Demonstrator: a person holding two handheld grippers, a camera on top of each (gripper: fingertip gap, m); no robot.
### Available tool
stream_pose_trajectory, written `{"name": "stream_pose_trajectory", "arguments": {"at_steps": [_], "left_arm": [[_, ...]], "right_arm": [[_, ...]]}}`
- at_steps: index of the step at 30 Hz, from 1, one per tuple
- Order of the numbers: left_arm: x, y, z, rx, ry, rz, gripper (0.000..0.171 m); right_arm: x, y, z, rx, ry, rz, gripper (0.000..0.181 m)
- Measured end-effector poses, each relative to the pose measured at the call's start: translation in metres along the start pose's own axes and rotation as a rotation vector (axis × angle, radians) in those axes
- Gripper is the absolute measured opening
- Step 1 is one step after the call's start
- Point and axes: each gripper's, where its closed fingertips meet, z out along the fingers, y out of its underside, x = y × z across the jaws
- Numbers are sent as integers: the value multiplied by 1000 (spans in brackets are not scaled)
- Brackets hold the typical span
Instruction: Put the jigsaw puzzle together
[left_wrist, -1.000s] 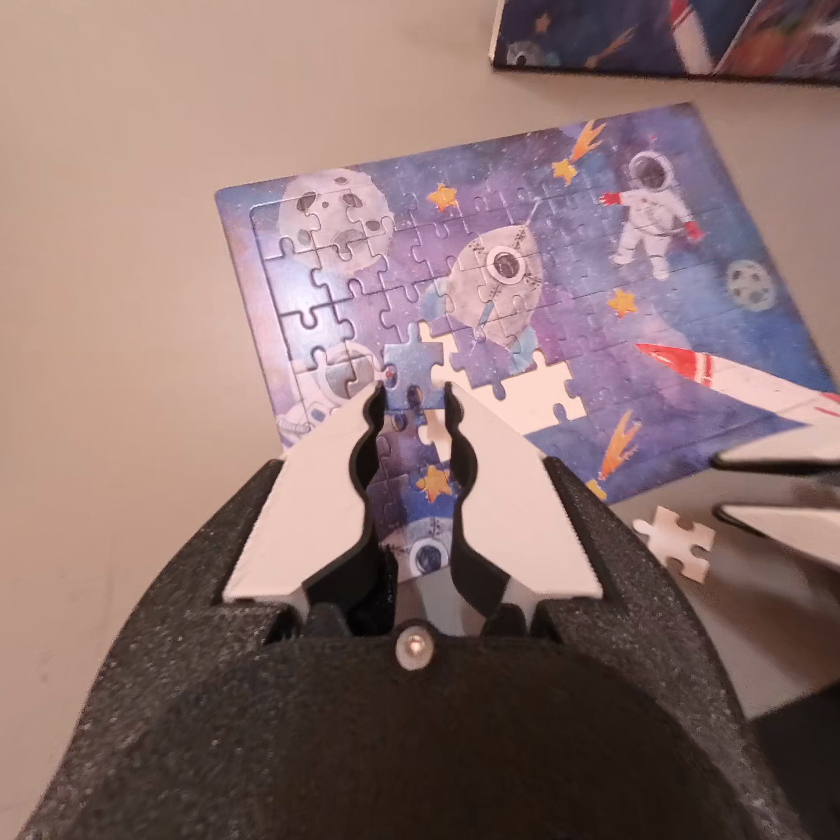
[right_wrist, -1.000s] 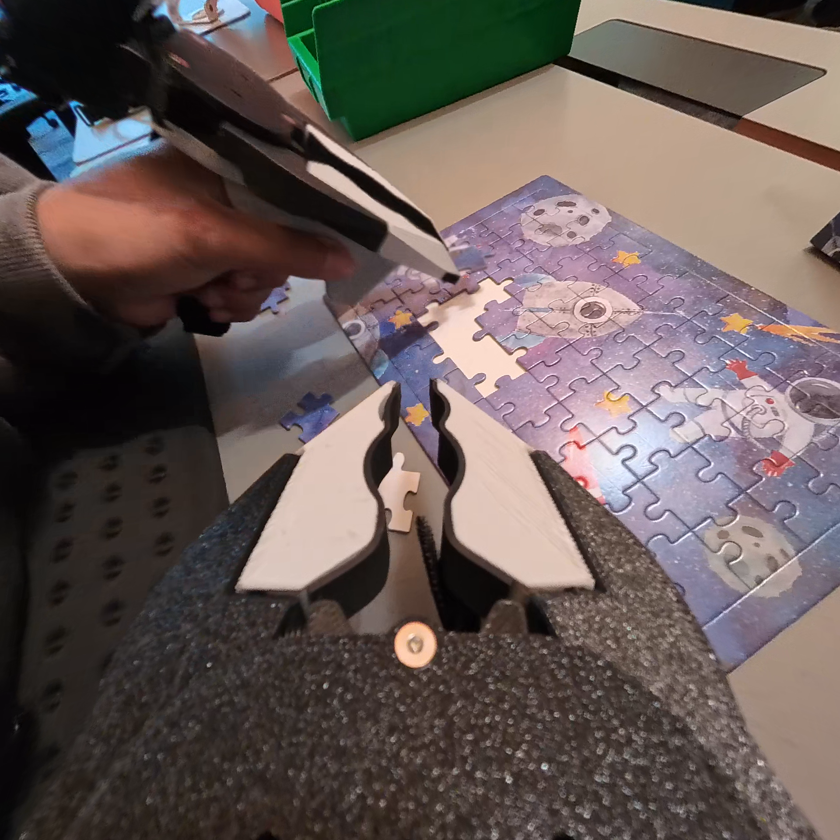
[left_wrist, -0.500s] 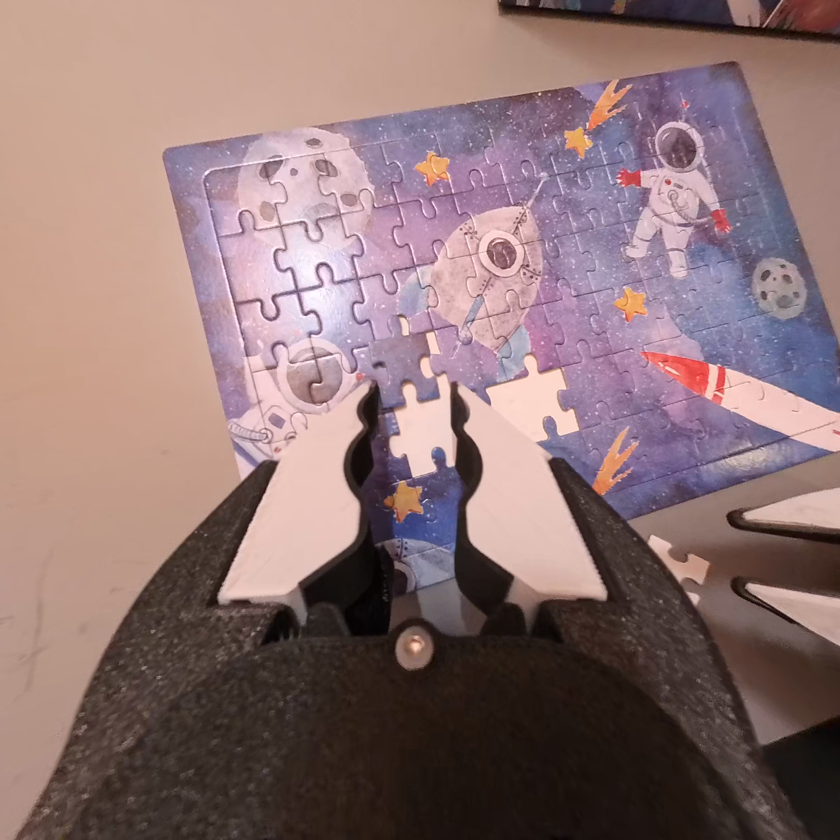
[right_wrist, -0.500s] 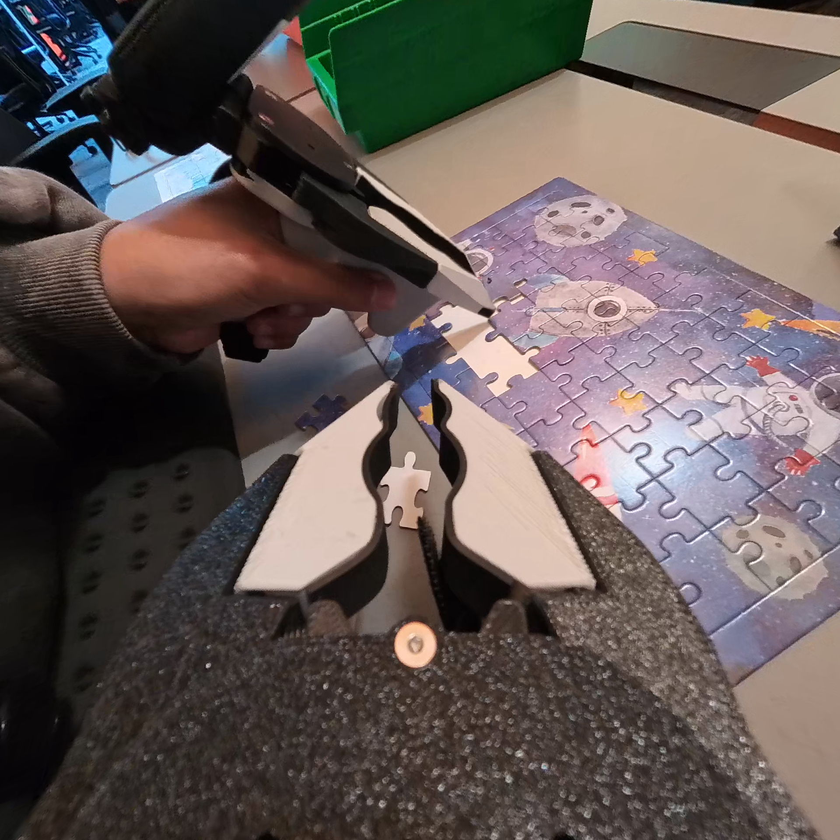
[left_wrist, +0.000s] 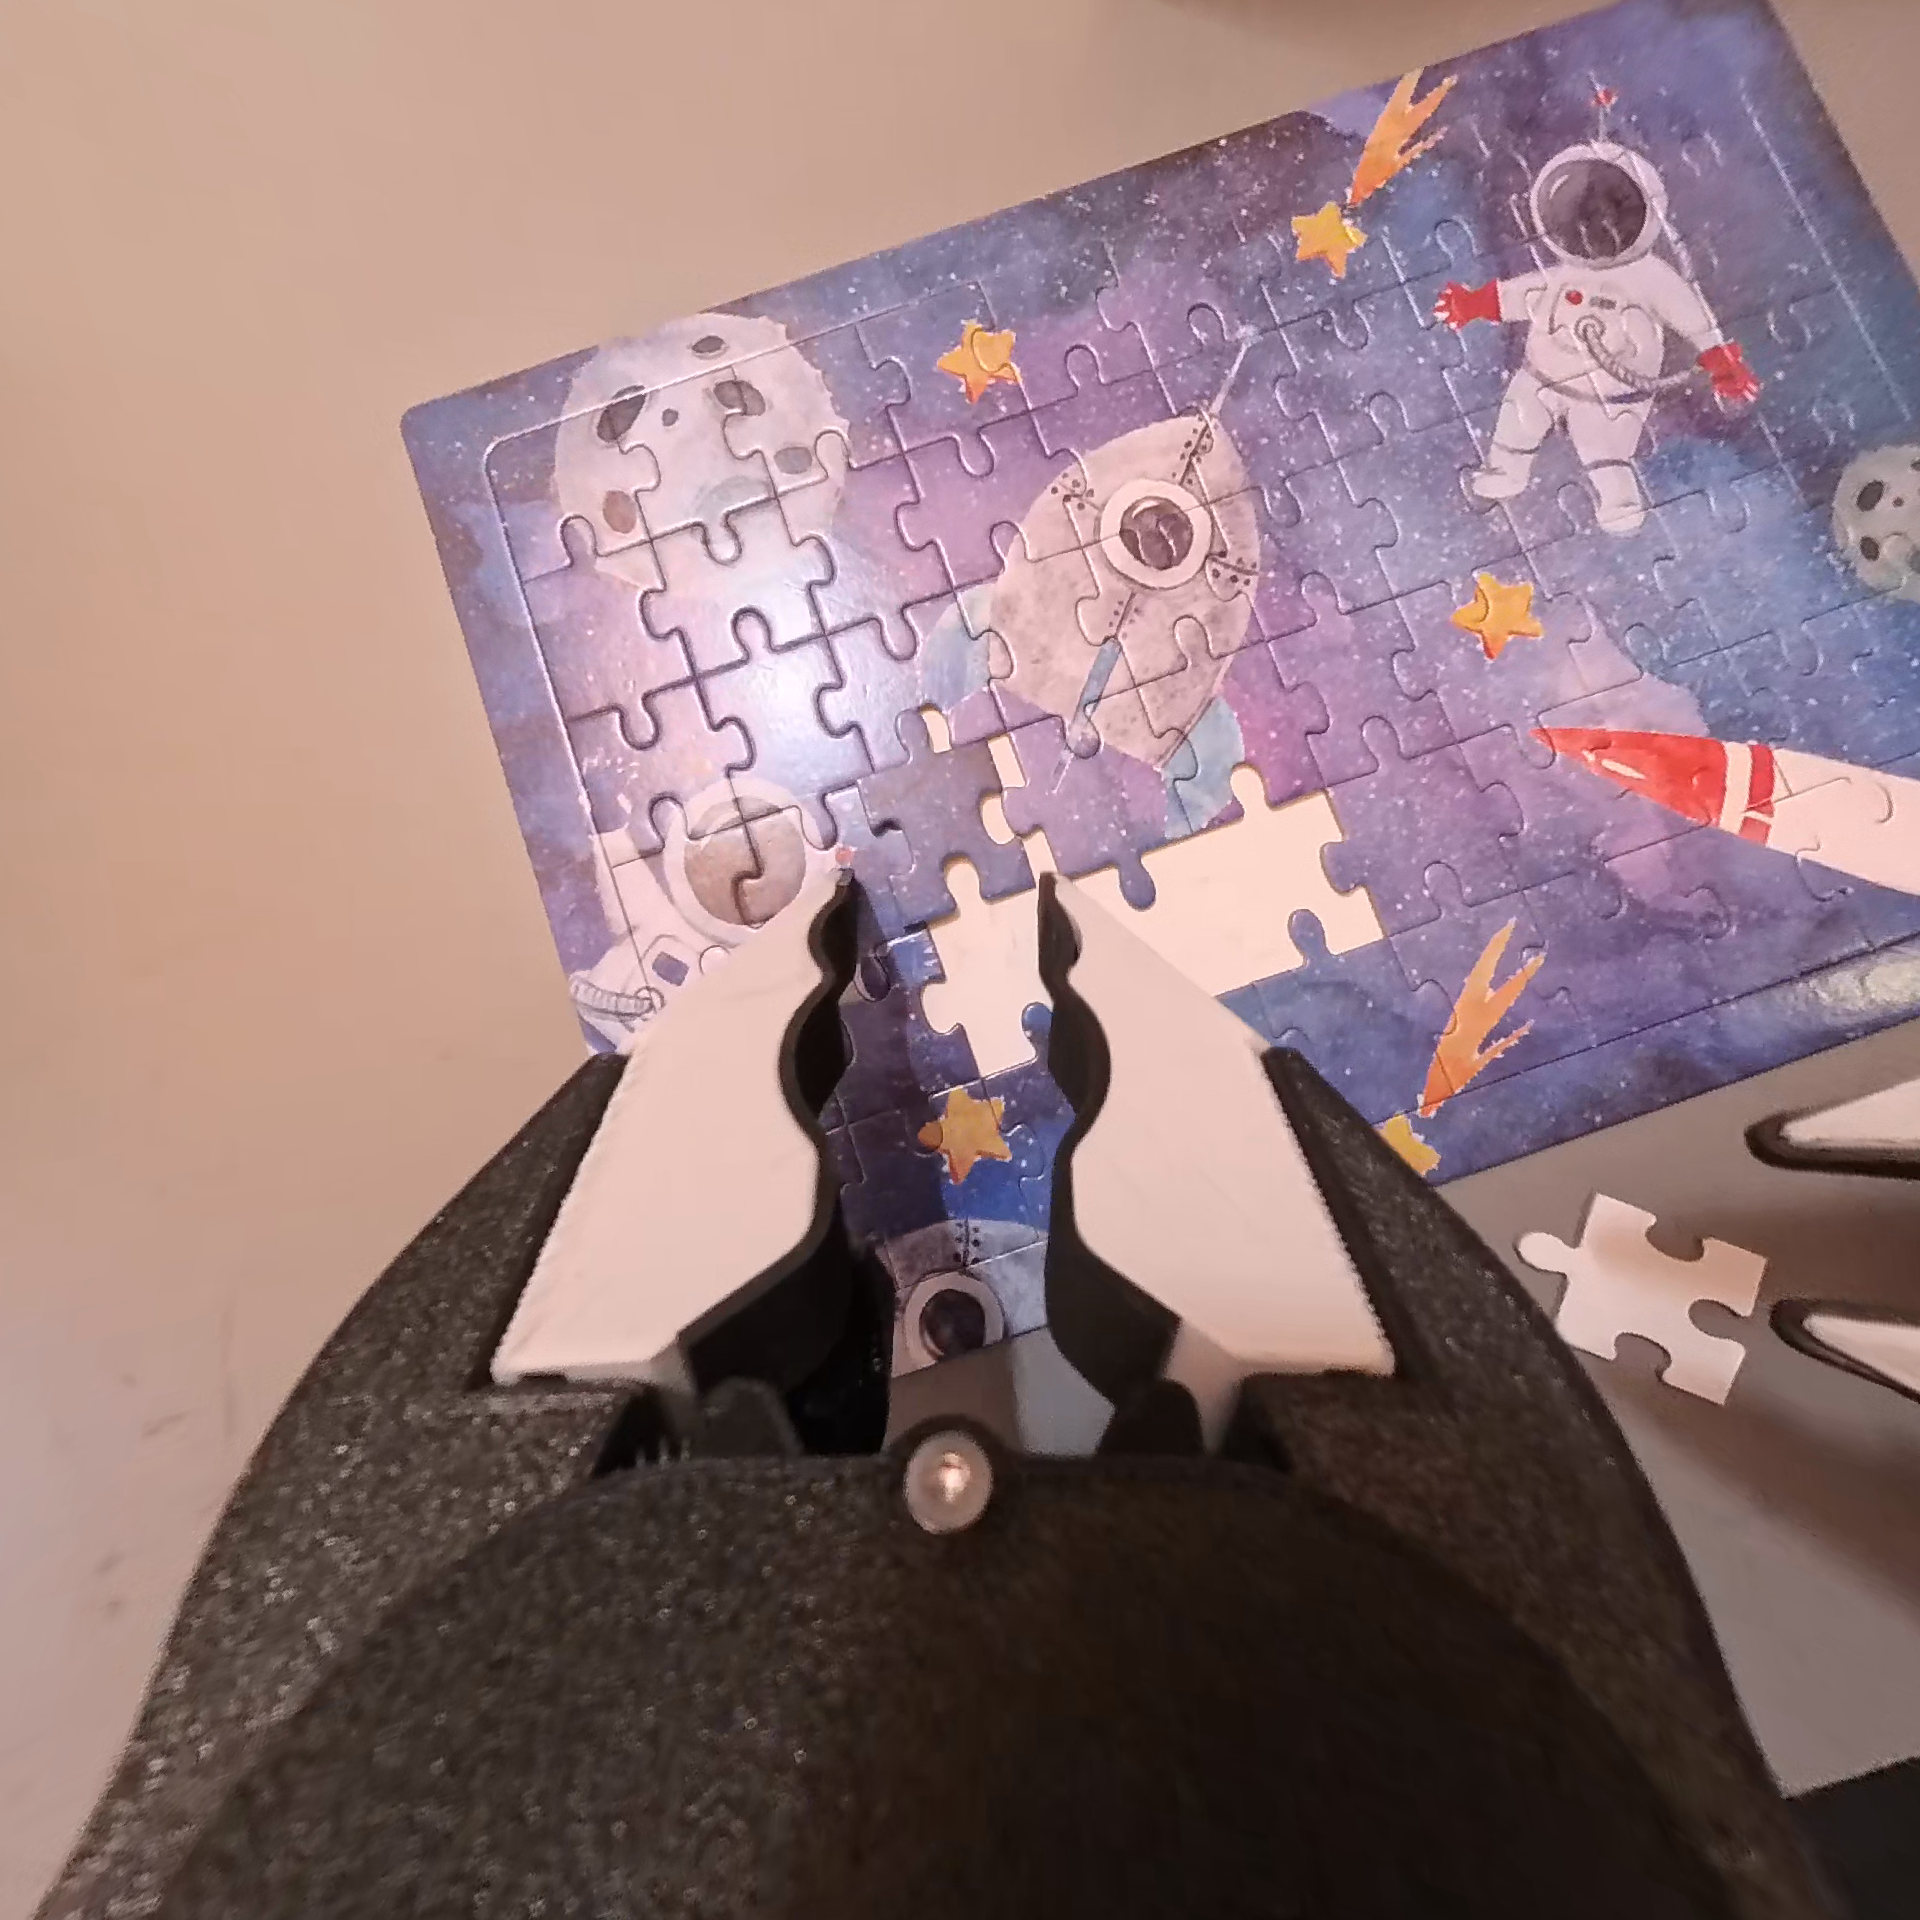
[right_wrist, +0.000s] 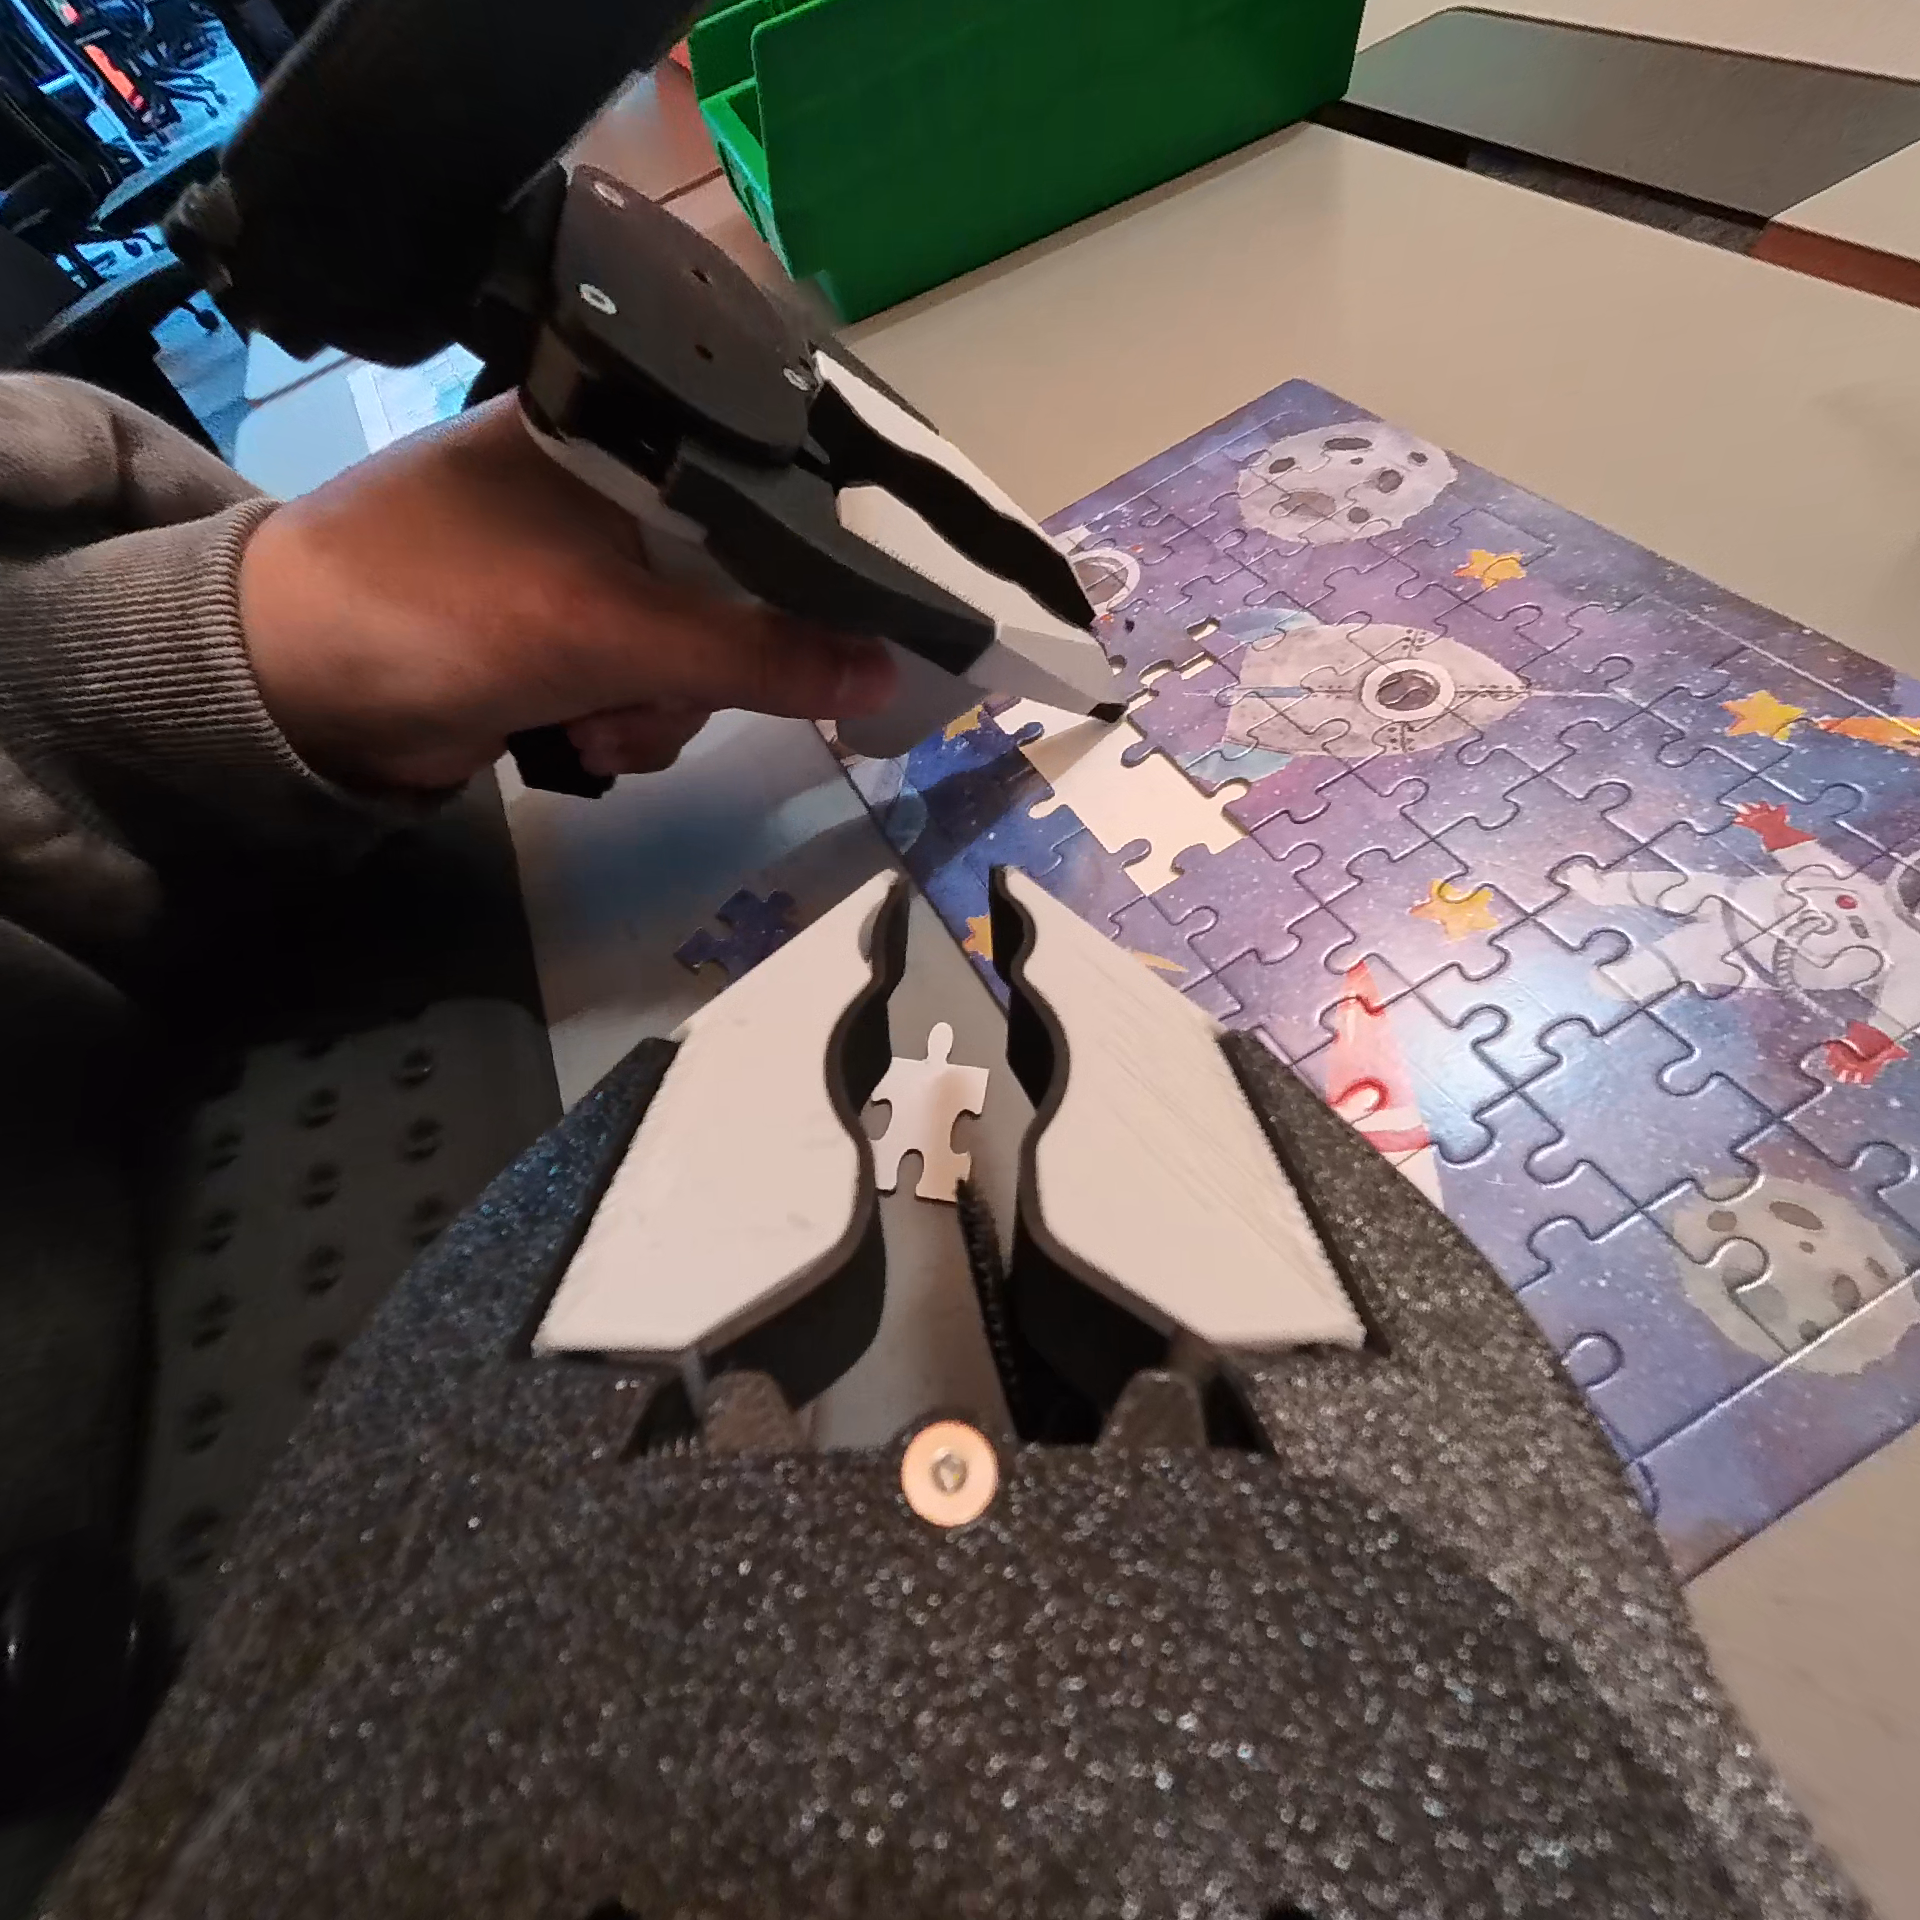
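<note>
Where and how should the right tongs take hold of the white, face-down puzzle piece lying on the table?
The face-down puzzle piece lies flat on the table between the open right tongs. Probably best to come from straight above and pinch its straighter body edges, not the knobs. It is thin, so one fingertip may need to lift an edge first.

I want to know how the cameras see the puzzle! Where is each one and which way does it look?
Left wrist view: on the open left gripper, looking down at the puzzle; own fingers show.
Right wrist view: on the open right gripper, facing a face-down piece; a hand holds the left gripper.
Both share the puzzle's white gap.
</note>
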Motion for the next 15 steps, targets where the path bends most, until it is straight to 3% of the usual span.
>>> {"name": "stream_pose_trajectory", "arguments": {"at_steps": [15], "left_arm": [[-9, 2, -6, 3, -26, 110, 12]], "right_arm": [[0, 1, 0, -4, -4, 1, 16]]}}
